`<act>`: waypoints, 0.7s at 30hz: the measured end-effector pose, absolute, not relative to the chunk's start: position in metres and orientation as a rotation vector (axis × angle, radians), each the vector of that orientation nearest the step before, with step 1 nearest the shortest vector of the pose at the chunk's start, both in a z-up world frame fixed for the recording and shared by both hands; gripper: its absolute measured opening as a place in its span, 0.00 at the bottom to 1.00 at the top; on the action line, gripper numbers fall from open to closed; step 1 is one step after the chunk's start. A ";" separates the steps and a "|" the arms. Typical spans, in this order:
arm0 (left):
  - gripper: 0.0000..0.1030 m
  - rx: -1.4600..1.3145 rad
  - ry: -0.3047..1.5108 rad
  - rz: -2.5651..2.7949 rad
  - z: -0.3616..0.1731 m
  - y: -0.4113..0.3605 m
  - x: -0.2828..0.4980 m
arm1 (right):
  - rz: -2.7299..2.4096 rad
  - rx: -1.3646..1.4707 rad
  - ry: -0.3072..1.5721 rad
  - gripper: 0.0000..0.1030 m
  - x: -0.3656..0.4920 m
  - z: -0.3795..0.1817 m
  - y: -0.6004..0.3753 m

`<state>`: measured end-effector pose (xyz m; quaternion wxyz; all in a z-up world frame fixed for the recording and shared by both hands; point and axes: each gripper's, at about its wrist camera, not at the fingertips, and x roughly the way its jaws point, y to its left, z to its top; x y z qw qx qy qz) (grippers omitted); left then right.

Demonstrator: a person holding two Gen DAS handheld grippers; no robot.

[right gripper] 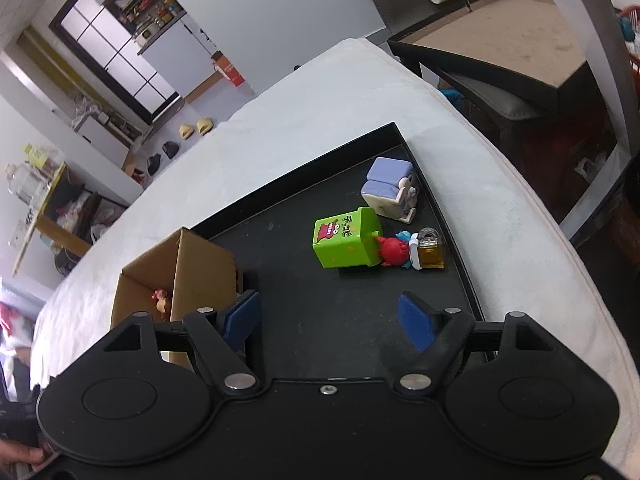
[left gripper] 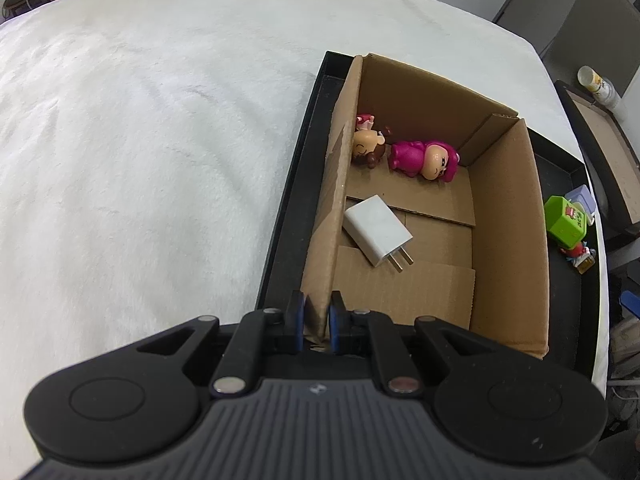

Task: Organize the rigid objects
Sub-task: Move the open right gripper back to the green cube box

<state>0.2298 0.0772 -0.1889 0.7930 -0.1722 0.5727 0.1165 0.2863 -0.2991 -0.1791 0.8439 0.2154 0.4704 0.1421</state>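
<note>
The left gripper is pinching the near end of the left wall of the cardboard box, one blue pad on each side of the board. The box stands open-topped inside a black tray, which rests on a white fleecy cover.

Contents of the box: a white plug adapter lies flat near the left wall, prongs pointing to the near right. At the far end lie two figurines on their sides, a pink-suited one and, just beside it against the left wall, a brown-haired one.

The right gripper hangs over the bare tray floor with its jaws spread and nothing between them. Beyond it, toward the tray's far right corner, remain a green block figure lying on its side, a red-and-blue figurine touching the block's right side, a small amber bottle just right of that, and a lavender-and-cream toy farther off, near the tray's right rim. These four lie outside the box, which stands at the near left in the right wrist view.
</note>
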 end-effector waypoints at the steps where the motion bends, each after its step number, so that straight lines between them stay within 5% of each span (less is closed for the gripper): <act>1: 0.11 -0.373 1.232 0.255 -0.189 0.077 0.230 | 0.297 0.459 0.989 0.76 0.287 -0.180 -0.300; 21: 0.11 -0.366 1.244 0.313 -0.195 0.072 0.235 | 0.301 0.509 1.005 0.79 0.312 -0.211 -0.294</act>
